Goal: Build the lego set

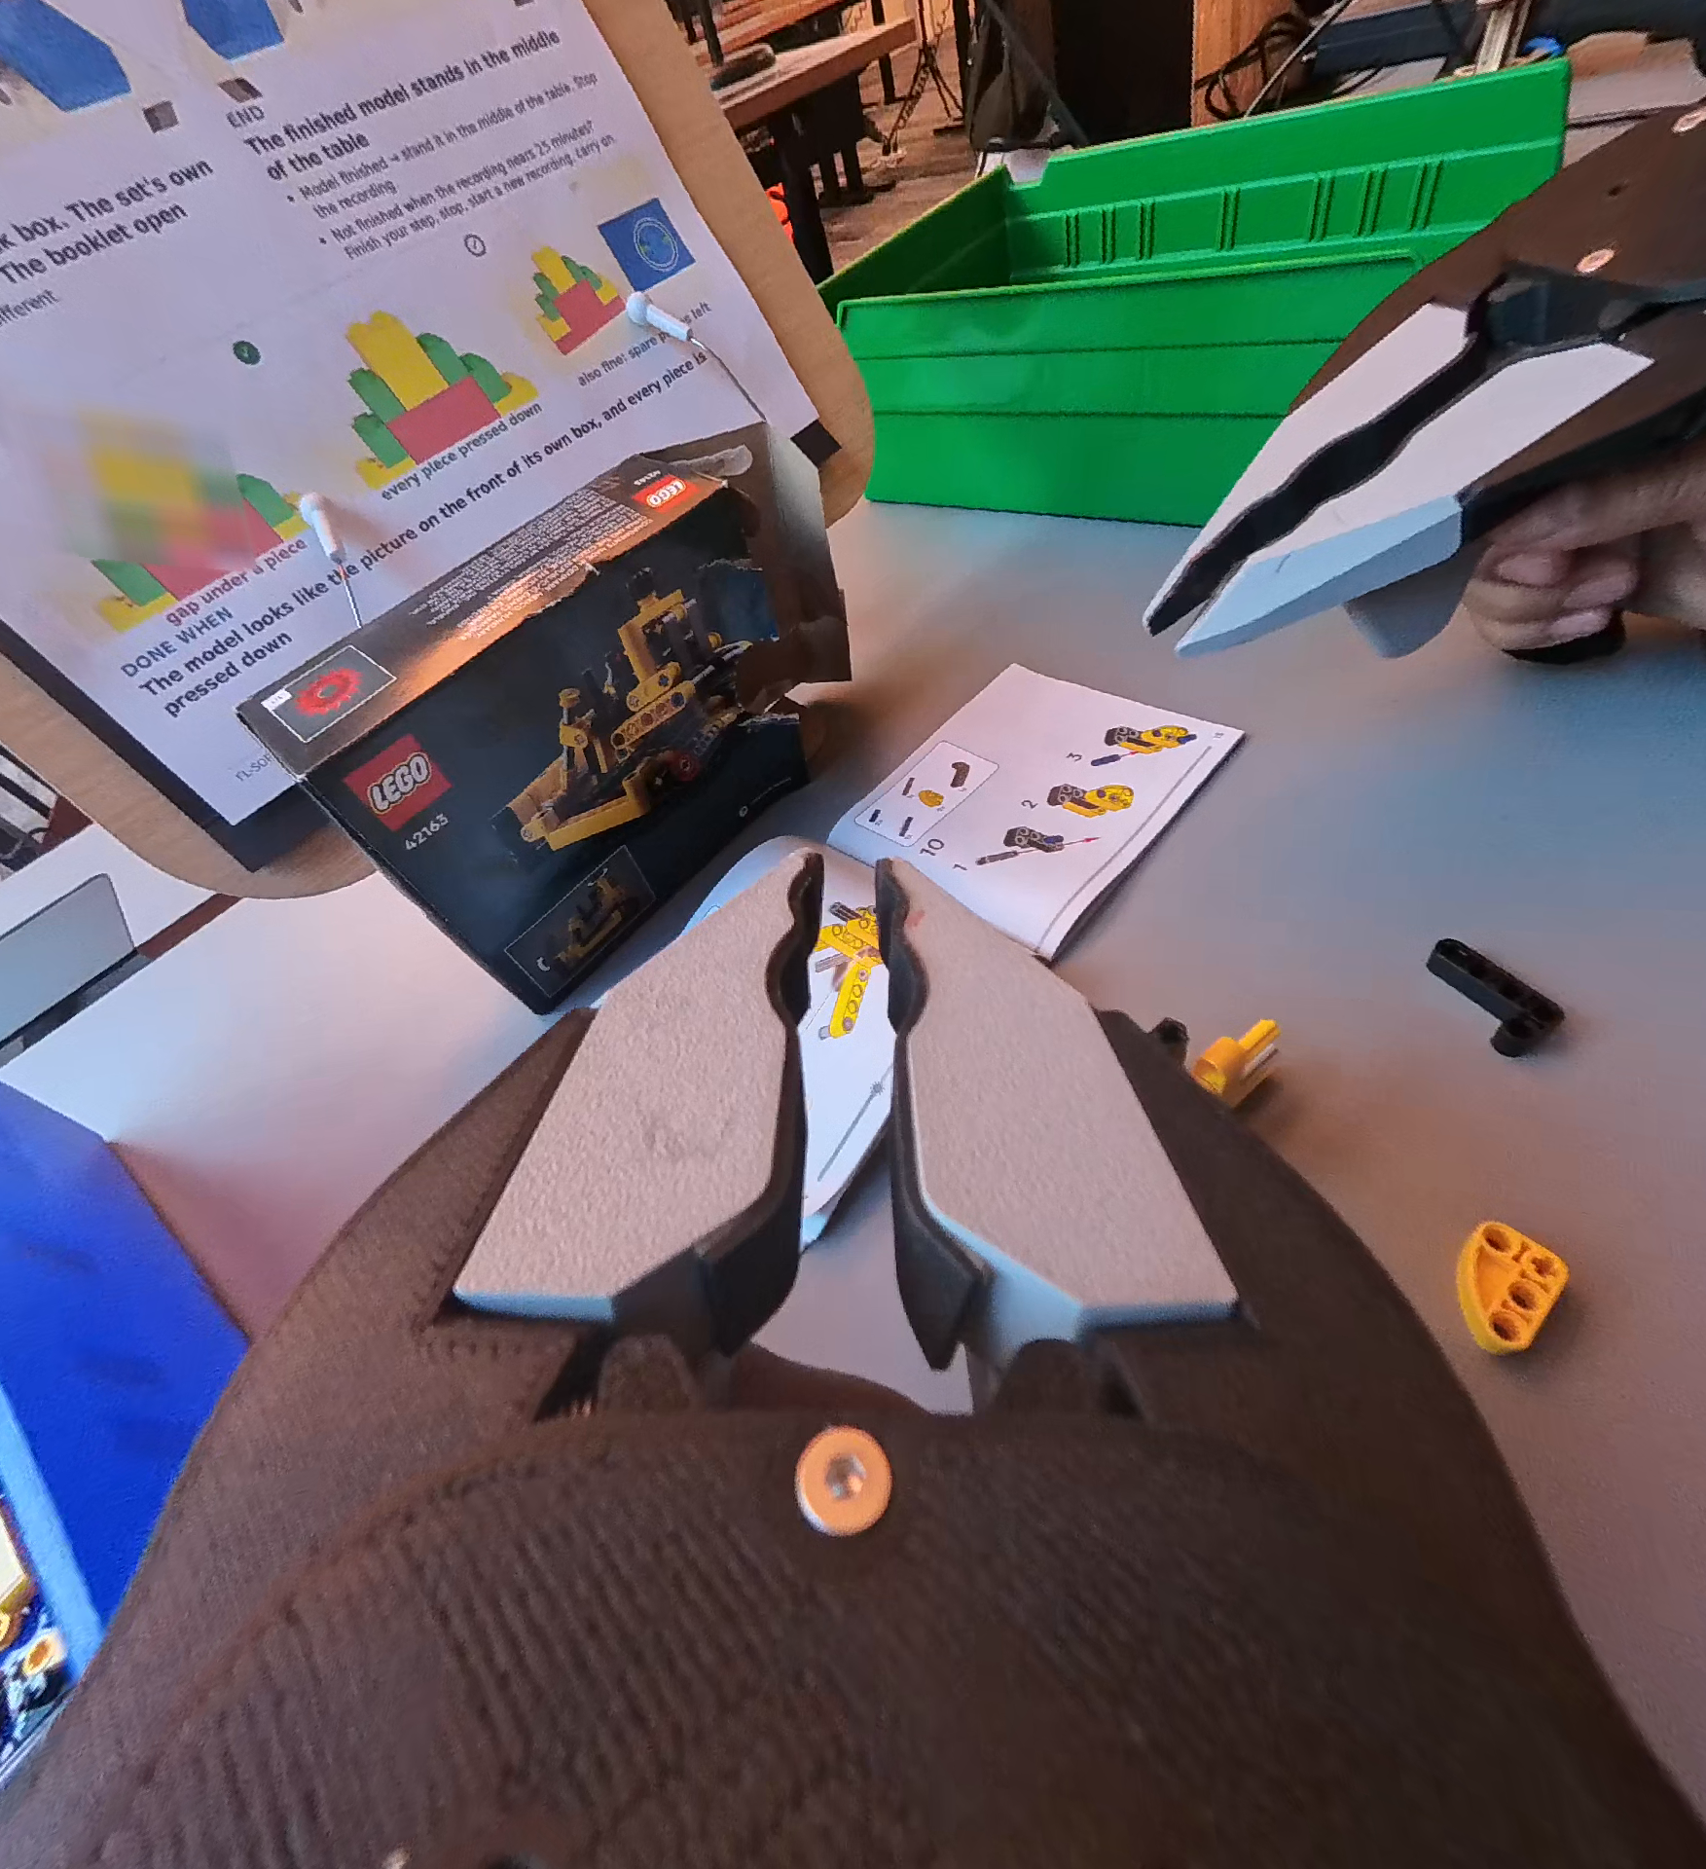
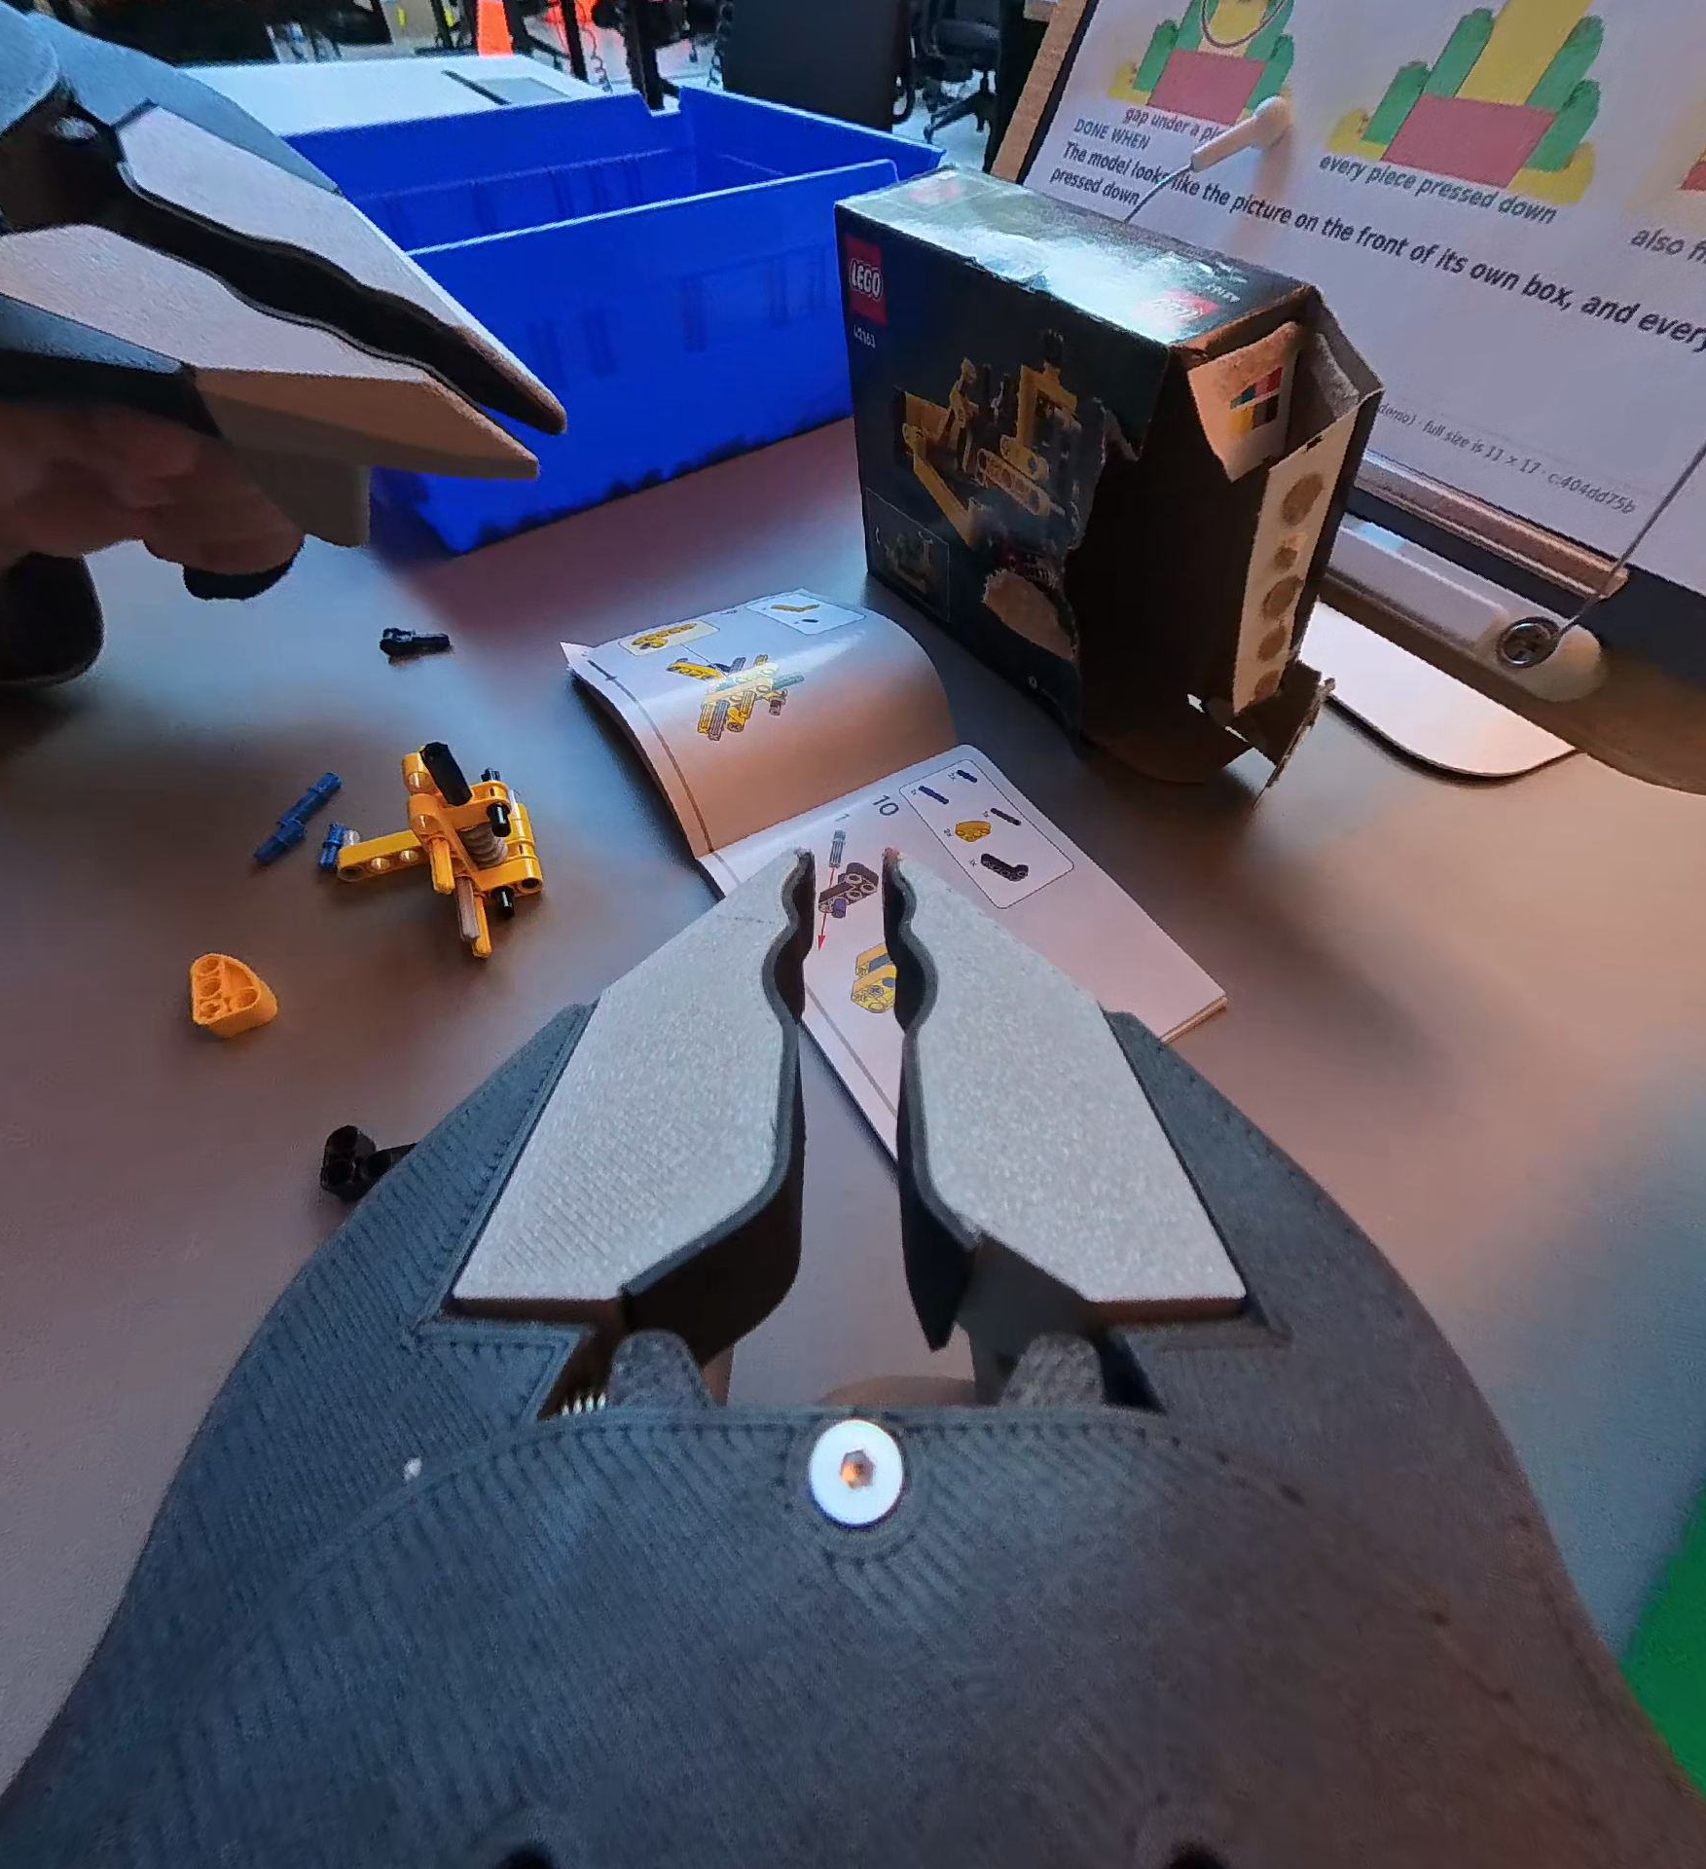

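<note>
Right gripper low centre, slightly parted, empty, above open instruction booklet. Left gripper likewise slightly parted, empty. Mid-left: yellow curved piece, half-built yellow assembly, blue pins. Farther up: set box, blue bin.

grey table, wooden desks behind

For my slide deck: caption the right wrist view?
Right gripper open over the booklet; yellow sub-assembly and loose parts wait on the table.
</note>
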### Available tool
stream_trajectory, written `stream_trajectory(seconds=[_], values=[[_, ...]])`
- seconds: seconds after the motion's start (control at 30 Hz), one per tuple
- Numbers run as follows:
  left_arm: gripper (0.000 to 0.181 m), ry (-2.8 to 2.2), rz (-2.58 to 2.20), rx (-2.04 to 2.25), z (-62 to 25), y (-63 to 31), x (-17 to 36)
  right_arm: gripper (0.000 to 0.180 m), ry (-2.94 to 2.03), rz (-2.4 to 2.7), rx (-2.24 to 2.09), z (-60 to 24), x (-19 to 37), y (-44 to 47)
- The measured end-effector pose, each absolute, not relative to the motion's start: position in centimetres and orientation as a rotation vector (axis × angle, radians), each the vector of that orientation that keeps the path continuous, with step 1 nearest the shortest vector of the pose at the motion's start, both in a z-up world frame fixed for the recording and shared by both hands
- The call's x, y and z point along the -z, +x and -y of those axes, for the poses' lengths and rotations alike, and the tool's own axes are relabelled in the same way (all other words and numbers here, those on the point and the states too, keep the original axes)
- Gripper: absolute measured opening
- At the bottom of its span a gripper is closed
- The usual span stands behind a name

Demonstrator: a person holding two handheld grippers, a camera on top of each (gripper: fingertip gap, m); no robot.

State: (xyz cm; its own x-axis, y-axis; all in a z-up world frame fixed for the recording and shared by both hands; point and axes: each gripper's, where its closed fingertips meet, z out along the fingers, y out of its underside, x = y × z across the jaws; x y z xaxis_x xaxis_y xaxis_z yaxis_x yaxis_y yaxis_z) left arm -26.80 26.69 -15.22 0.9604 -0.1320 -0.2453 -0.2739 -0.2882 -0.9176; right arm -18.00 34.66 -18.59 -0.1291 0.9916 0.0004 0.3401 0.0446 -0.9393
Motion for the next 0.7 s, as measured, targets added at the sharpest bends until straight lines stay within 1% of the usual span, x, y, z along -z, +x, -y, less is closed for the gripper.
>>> stream_trajectory(seconds=[0.4, 0.7], values=[[0.007, -1.781, -0.179, -0.166, -25.6, -29.8, 11.8, 0.008, -1.377, 1.567, -1.093, -34.7, 18.5, -18.0], [0.008, -1.779, -0.121, -0.099, -25.3, -30.8, 11.4, 0.007, -1.368, 1.572, -1.080, -34.6, 18.5, -18.0]])
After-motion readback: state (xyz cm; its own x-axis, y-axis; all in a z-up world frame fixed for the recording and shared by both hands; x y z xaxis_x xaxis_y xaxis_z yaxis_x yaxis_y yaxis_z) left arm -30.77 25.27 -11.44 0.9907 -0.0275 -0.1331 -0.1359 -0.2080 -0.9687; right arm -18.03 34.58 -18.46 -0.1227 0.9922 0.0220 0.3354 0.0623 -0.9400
